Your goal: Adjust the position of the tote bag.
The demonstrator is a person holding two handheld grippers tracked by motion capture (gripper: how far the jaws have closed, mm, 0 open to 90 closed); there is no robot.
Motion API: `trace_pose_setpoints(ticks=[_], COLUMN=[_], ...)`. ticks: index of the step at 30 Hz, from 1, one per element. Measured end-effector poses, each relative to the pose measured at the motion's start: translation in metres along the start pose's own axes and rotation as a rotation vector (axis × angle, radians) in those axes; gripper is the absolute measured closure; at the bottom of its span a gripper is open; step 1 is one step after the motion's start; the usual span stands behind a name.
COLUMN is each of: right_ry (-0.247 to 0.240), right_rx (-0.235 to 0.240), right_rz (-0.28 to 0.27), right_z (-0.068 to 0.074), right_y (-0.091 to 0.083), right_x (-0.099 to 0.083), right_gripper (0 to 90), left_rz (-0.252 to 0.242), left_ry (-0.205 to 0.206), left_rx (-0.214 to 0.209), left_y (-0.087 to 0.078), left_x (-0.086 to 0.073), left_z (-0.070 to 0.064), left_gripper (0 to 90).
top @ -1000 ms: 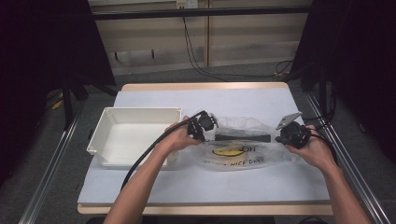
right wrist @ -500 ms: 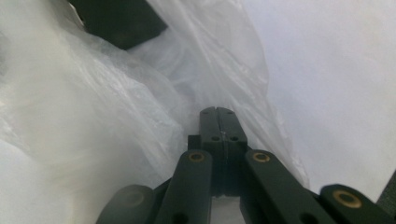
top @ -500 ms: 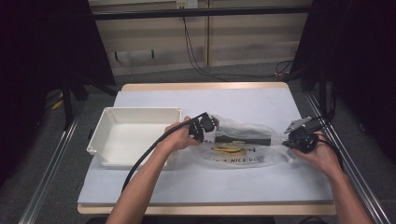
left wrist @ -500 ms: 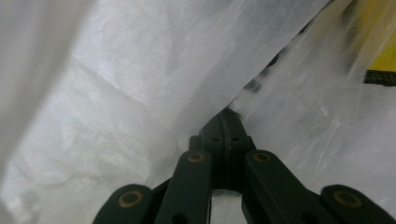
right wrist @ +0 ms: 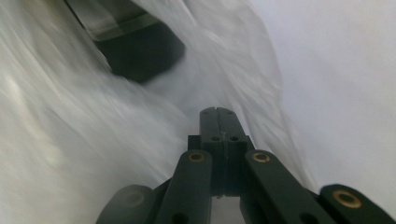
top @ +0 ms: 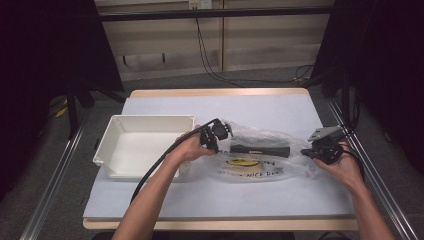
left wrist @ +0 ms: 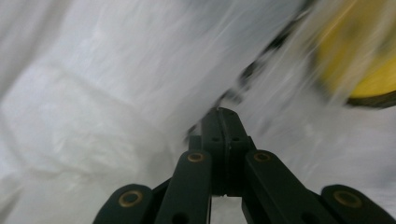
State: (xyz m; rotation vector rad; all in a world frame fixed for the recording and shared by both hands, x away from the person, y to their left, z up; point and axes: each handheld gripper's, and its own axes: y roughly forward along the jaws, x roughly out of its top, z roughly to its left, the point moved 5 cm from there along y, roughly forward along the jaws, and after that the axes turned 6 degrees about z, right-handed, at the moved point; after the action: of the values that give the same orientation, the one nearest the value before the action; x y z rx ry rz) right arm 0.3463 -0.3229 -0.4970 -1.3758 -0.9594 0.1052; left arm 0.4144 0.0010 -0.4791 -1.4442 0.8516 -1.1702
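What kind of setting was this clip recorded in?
Probably a lab recording station, not a home: a paper-covered table flanked by metal rails, dark curtains at both sides, and cables trailing over the grey floor behind.

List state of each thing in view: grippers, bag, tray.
left gripper: jaws shut, pinching the bag's film
right gripper: jaws shut on the bag's other end
plastic bag: stretched between them, holding a black bar and something yellow
white tray: upright, empty

The clear plastic bag (top: 260, 162) bears partly legible black lettering reading "NICE DAY".
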Motion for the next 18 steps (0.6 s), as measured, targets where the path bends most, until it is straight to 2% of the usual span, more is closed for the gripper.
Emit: trace_pose_setpoints(ticks=[3, 5, 8, 9, 11, 12, 13, 15, 17, 18], right_ry=[0.005, 0.004, 0.004, 0.008, 0.014, 0.012, 0.01, -0.01, -0.028, -0.04], right_rx=[0.03, 0.041, 0.076, 0.084, 0.102, 0.114, 0.127, 0.145, 0.173, 0.179], right_rz=[-0.078, -0.104, -0.159, -0.176, -0.209, -0.226, -0.242, -0.263, -0.285, -0.289], right_z=[0.007, 0.012, 0.018, 0.019, 0.022, 0.024, 0.026, 0.032, 0.038, 0.041], right_y=[-0.008, -0.012, -0.018, -0.02, -0.025, -0.028, -0.03, -0.035, -0.038, -0.038], right_x=[0.009, 0.012, 0.016, 0.017, 0.02, 0.022, 0.025, 0.033, 0.044, 0.05], right_gripper=[90.0, 90.0, 90.0, 90.0, 90.0, 90.0, 90.0, 90.0, 90.0, 90.0], left_rz=[-0.081, -0.122, -0.184, -0.204, -0.297, -0.327, -0.336, -0.381, -0.406, -0.429], left_ry=[-0.008, -0.002, -0.021, -0.011, -0.044, -0.051, -0.038, -0.033, -0.031, -0.032], left_rx=[-0.012, -0.006, -0.009, -0.016, -0.048, -0.054, -0.037, -0.061, -0.057, -0.072], left_y=[-0.015, -0.025, -0.036, -0.04, -0.048, -0.049, -0.051, -0.053, -0.049, -0.047], left_x=[-0.001, -0.004, -0.011, -0.013, -0.016, -0.016, -0.017, -0.017, -0.014, -0.013], left_z=[-0.007, -0.011, -0.015, -0.015, -0.02, -0.024, -0.028, -0.039, -0.05, -0.054], left_gripper=[90.0, 90.0, 90.0, 90.0, 90.0, 90.0, 90.0, 90.0, 90.0, 90.0])
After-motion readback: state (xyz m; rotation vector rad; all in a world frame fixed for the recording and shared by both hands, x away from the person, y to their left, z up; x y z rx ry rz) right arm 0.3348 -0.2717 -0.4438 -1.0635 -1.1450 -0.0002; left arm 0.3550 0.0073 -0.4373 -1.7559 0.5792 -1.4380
